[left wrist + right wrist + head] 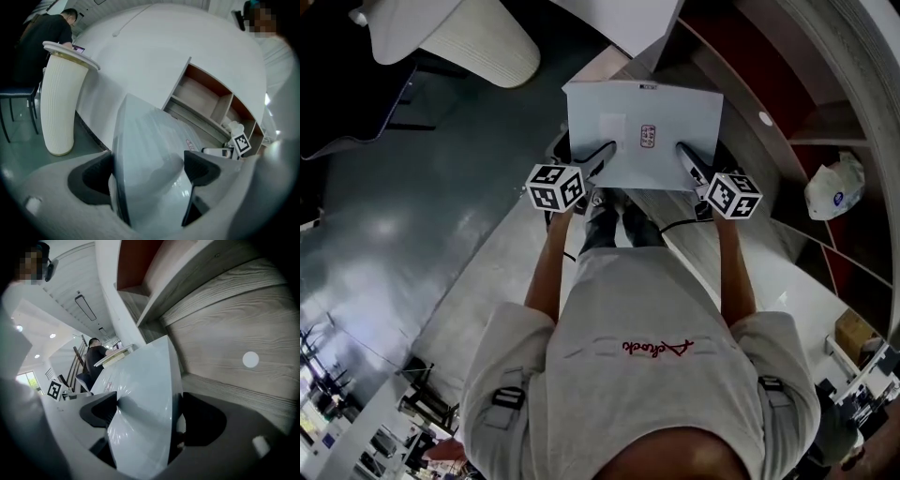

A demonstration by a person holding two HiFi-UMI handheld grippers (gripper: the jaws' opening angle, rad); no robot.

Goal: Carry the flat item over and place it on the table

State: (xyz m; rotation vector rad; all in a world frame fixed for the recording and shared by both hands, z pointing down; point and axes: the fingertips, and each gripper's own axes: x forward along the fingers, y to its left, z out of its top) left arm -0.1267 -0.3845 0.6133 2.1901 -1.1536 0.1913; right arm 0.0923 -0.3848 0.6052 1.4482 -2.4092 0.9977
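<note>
A flat, pale grey-white package [642,136] with a small red label is held level in front of me in the head view. My left gripper [602,155] is shut on its near left edge, my right gripper [685,155] on its near right edge. In the left gripper view the package [150,154] fills the gap between the dark jaws. In the right gripper view the same package [143,404] runs between the jaws, glossy and slightly bent. It hangs in the air over a pale floor strip beside wooden shelving [769,141].
A white ribbed pedestal table [61,103] stands to the left, with a seated person [44,42] behind it. A curved white counter with wood shelves [211,103] lies ahead and right. A white bag [836,186] rests on a shelf. Dark glossy floor [403,234] spreads to the left.
</note>
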